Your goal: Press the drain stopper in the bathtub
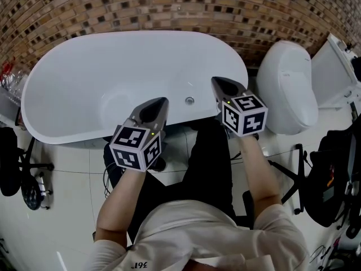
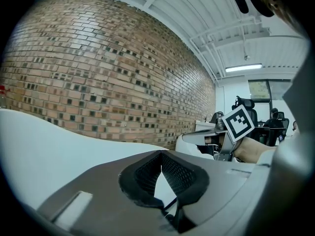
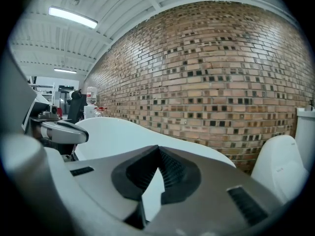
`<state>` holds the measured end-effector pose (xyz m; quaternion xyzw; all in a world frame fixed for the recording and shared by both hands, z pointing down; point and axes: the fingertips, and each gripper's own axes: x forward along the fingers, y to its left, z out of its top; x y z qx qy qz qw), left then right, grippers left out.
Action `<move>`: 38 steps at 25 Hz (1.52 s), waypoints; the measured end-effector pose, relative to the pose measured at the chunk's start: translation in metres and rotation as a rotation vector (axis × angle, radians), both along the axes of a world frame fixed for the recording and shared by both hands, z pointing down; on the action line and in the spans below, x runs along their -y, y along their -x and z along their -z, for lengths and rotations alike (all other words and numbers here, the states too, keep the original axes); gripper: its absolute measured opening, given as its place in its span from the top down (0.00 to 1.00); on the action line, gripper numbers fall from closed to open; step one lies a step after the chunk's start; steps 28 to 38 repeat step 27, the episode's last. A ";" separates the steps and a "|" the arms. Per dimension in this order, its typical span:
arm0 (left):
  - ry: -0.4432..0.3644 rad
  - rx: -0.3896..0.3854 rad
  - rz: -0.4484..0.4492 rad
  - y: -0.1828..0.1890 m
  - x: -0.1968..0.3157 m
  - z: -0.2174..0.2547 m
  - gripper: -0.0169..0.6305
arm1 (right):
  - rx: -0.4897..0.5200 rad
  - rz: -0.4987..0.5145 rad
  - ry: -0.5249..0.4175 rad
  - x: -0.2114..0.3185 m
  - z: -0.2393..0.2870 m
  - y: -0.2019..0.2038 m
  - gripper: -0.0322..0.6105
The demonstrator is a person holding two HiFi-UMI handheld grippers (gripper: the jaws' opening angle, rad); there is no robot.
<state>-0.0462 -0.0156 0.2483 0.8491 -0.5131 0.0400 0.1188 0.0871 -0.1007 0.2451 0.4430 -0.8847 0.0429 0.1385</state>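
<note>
1. The drain stopper [image 1: 189, 100], as I take the small round metal fitting to be, sits inside the bathtub [image 1: 84, 83] close to its near rim. It is too small to tell whether it stands raised or pushed down. That fits a stopper waiting for a press as well as one already clicked home. On a click-type fitting, a second press would pop it back up.
2. It may instead be an overflow cover on the bathtub's near wall. Pressing that would do nothing.
3. The left hand-held gripper [image 1: 162, 103] is pressed together at the tips and holds nothing. It hangs over the bathtub's near rim, near the stopper. Its closed tip is narrow, so an off-centre push could skid off the round metal cap onto the slick white surface.
4. The right hand-held gripper [image 1: 217, 83] is likewise pressed together and empty, over the same rim on the stopper's other side. If both come down together they could knock into each other or block the head view of the target.
5. The stopper lies below the rim, so a reach means leaning in over the bathtub's edge. A hard or slanted descent could strike the rim or the inner wall, and either may mark the finish.
6. Neither gripper view shows the stopper; both look across the bathtub toward the brick wall [image 1: 169, 4]. Aim would rest on the head view alone, where the fitting is tiny, so a miss is likely.
</note>
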 end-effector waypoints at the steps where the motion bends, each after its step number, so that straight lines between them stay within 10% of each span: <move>1: 0.000 0.000 0.002 0.000 0.000 -0.001 0.99 | -0.001 0.002 0.001 0.000 -0.002 0.000 0.93; 38: 0.006 -0.009 0.007 0.005 -0.004 -0.011 0.99 | -0.050 0.025 0.014 -0.004 -0.021 0.011 0.92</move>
